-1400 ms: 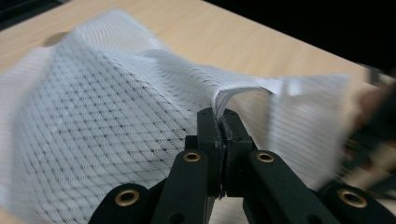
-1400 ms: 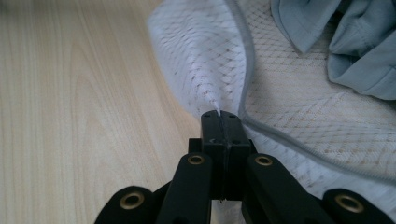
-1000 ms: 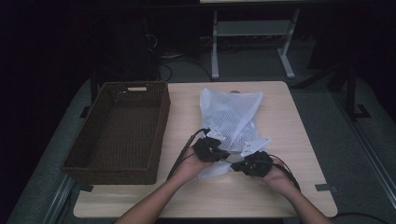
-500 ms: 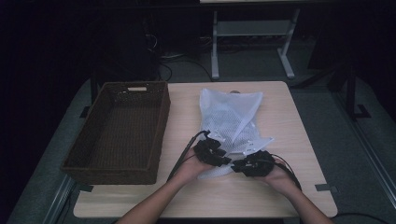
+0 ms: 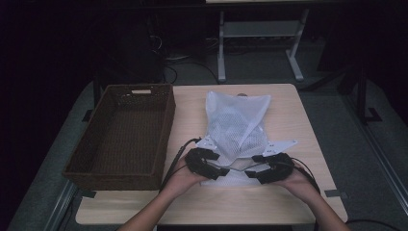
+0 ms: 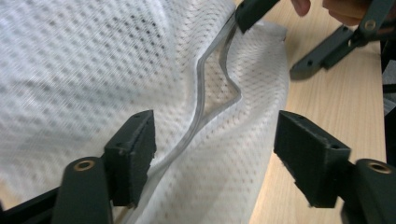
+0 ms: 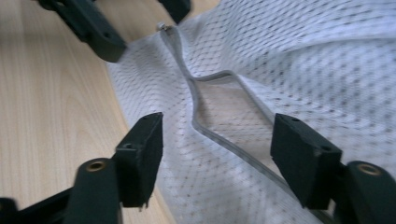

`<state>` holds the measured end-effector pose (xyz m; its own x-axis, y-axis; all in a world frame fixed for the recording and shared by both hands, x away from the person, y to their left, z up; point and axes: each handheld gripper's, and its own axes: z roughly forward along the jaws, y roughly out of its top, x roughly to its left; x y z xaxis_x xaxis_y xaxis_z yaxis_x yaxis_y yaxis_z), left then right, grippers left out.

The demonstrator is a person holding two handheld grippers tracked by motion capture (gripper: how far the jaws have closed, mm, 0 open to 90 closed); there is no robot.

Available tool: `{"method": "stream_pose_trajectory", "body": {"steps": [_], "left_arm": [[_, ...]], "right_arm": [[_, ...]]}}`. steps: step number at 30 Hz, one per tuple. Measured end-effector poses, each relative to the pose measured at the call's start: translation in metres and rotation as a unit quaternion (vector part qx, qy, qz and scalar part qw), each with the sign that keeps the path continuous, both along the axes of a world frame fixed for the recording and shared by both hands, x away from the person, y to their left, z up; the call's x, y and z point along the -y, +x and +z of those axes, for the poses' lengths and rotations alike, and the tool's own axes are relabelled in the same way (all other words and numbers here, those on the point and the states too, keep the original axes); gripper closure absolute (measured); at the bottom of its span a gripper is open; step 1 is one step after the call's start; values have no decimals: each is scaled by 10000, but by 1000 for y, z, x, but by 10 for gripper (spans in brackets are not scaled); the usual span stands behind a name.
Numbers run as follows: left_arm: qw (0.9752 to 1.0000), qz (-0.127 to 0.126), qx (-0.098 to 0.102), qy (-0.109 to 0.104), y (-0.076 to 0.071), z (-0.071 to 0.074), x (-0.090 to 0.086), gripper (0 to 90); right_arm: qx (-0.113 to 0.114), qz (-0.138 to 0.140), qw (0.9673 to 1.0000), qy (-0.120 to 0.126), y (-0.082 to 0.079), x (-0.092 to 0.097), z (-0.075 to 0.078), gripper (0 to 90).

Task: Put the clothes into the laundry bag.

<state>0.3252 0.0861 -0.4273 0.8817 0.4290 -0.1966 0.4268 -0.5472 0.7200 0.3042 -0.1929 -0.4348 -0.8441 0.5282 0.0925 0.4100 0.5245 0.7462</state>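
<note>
A white mesh bag [image 5: 238, 126] lies flat in the middle of the wooden table [image 5: 288, 103]. A grey zipper band [image 6: 201, 107] runs along its near edge and buckles into a loop. My left gripper [image 5: 222, 170] is at the bag's near left, pointing right; its jaws stand open on either side of the band [image 6: 215, 140], holding nothing. Facing it from the near right is my right gripper [image 5: 251, 172], also open, with the mesh and the grey band [image 7: 219, 126] lying between its jaws. The tips of the two grippers nearly meet over the bag's hem.
A dark brown wicker basket [image 5: 166, 126] stands empty along the table's left side, close to my left hand. Bare tabletop lies to the right of the bag and along the near edge. Beyond the table stands a white metal frame [image 5: 260, 33] on the floor.
My left gripper has drawn back a little toward the near edge, and the right gripper has shifted slightly right. The bag's near edge now lies lower and flatter between them.
</note>
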Motion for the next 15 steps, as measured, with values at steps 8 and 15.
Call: {"method": "stream_pose_trajectory", "body": {"steps": [8, 15], "left_arm": [[9994, 259, 164, 156, -17, -5, -24, 163], [9987, 397, 224, 209, -30, -8, -35, 136]], "right_arm": [[95, -337, 9993, 138, -5, 14, 3, 169], [234, -481, 9984, 186, -14, 27, -2, 129]]}}
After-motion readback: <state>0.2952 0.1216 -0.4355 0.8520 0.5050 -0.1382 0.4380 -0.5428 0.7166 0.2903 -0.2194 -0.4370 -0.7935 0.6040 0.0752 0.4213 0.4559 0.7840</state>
